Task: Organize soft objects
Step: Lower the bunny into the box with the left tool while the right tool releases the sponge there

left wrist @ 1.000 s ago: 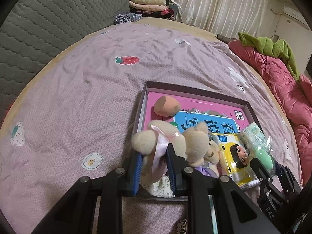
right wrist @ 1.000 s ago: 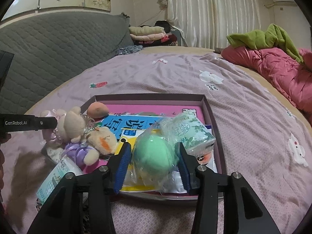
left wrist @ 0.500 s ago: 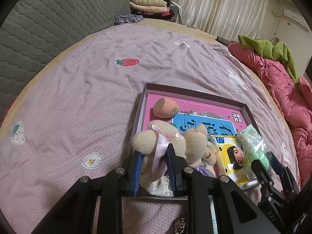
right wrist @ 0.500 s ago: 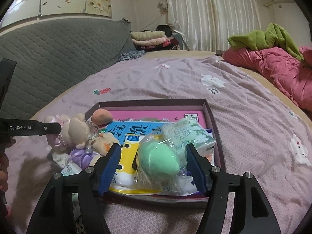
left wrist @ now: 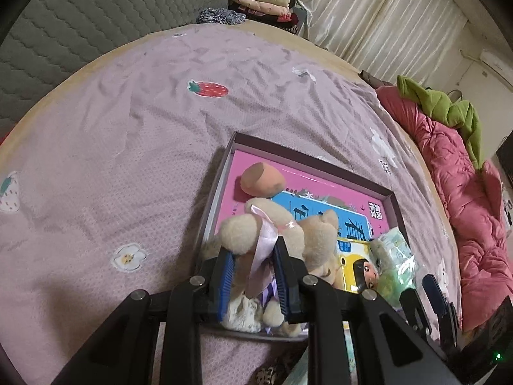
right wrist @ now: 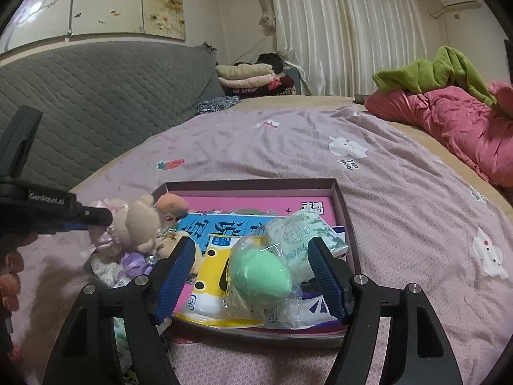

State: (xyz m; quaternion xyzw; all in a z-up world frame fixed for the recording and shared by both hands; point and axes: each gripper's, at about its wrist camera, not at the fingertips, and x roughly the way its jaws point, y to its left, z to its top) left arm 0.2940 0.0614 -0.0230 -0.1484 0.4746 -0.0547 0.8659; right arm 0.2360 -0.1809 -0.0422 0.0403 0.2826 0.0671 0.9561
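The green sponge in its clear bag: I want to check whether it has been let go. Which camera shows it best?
The right wrist view: the green sponge lies in the box, clear of the right gripper, whose jaws have just been opening. The left wrist view shows only a blurred corner.

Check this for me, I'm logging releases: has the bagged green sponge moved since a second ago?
No. The green sponge sits in the box as before; only the right gripper has just opened off it.

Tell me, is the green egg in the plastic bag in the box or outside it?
In. The green egg lies on the packets inside the box, between the right gripper's just-opened jaws, untouched.
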